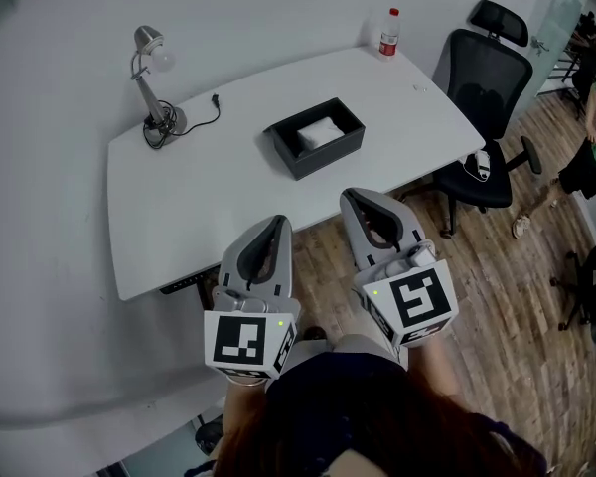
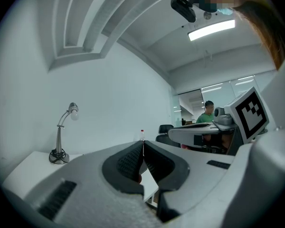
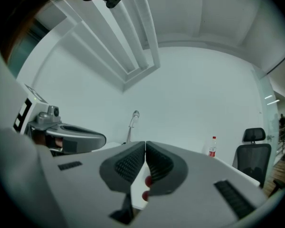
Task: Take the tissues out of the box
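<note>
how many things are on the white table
3: a desk lamp at the far left corner, a black box with tissues in the middle, a red-capped bottle at the far right corner. A tiny speck near the right edge is too small to tell.

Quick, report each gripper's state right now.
Left gripper: closed, nothing between its jaws.
Right gripper: closed, nothing between its jaws.

Matt black box (image 1: 315, 137), white paper tissues (image 1: 320, 132), smooth white table (image 1: 219, 202), wood floor (image 1: 517, 296).
</note>
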### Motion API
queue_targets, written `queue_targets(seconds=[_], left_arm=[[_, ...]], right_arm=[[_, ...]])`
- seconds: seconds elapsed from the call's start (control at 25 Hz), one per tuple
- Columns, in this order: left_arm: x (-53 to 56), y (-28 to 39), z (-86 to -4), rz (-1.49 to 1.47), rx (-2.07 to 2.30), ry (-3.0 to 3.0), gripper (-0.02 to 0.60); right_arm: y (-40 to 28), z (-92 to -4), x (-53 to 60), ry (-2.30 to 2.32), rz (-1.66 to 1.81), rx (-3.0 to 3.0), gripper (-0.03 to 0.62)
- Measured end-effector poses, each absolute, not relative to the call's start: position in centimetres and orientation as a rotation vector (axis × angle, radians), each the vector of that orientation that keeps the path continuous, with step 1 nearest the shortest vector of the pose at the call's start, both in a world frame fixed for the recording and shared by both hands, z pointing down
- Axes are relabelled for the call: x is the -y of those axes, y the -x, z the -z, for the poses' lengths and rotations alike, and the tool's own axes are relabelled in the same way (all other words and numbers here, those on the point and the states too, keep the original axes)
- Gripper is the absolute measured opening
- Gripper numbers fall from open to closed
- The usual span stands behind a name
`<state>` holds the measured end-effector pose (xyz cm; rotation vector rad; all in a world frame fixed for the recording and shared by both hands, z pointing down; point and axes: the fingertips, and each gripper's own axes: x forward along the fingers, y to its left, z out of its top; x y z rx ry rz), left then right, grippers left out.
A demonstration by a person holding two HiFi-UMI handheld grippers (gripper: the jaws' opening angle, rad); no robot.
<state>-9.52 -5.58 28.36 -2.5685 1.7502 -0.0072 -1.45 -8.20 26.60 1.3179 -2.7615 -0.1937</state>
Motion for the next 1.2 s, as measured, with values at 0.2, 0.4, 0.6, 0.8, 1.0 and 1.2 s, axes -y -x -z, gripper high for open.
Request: queue_targets(seconds=[0.2,0.4,0.6,0.8,1.0,1.2], left_arm=[[7.1,9.9,-28.0,-0.002,-1.715,2.592,0.025],[8.5,9.8,-28.1,0.000,-1.687,2.617,0.025],[9.8,9.5,-28.5,-0.001,-1.672,2.636,0.025],[11.7,9.4,-28.7,0.007,-1.673,2.634,0.025],[13.9,9.4,-28.7,0.012,-1.674,2.636,0.025],[16.2,9.4,-29.1,0.020,-1.684,2.638,0.025]], right_arm=[[1.8,-26.7,9.5,-1.332,0.191,2.726,0.020],[2.1,-27.0,10.7,-1.331,0.185,2.695,0.029],[2.0,-27.2,12.2,-1.330,0.178,2.685,0.042],[1.7,-27.8,14.2,-1.331,0.164,2.678,0.053],[1.5,-28.3,16.4,-1.323,0.149,2.669,0.067],[1.5,-29.0,18.9,-1.310,0.130,2.660,0.080]])
